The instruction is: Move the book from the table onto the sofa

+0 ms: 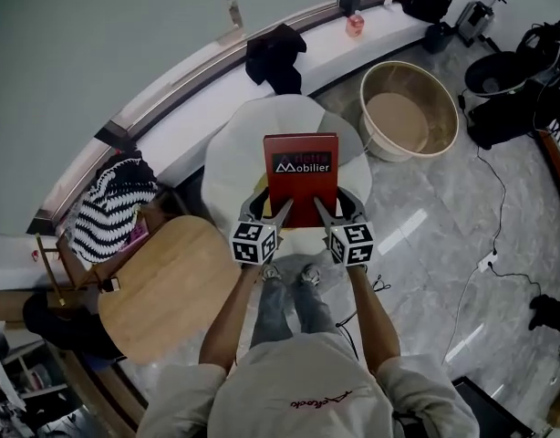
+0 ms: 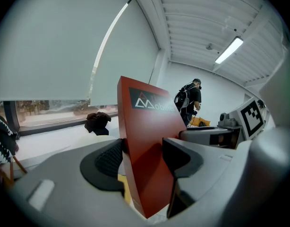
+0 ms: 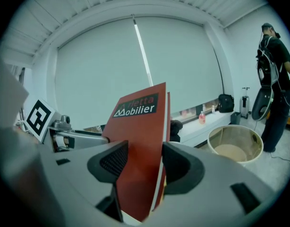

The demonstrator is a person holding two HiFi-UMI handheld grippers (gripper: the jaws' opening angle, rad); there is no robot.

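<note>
A red book (image 1: 301,177) with a black title band is held up in front of me, over a round white seat (image 1: 280,144). My left gripper (image 1: 278,215) is shut on the book's near left corner, and my right gripper (image 1: 324,215) is shut on its near right corner. In the left gripper view the red book (image 2: 147,150) stands upright between the two dark pads. The right gripper view shows the red book (image 3: 138,145) clamped the same way, cover facing left. A round wooden table (image 1: 175,281) lies low at my left.
A large beige tub (image 1: 409,109) stands on the marble floor at the right. A black garment (image 1: 274,55) lies on the white window ledge (image 1: 184,121). A striped bag (image 1: 111,203) sits on a chair at the left. Cables and dark gear crowd the far right. A person (image 3: 276,79) stands beyond.
</note>
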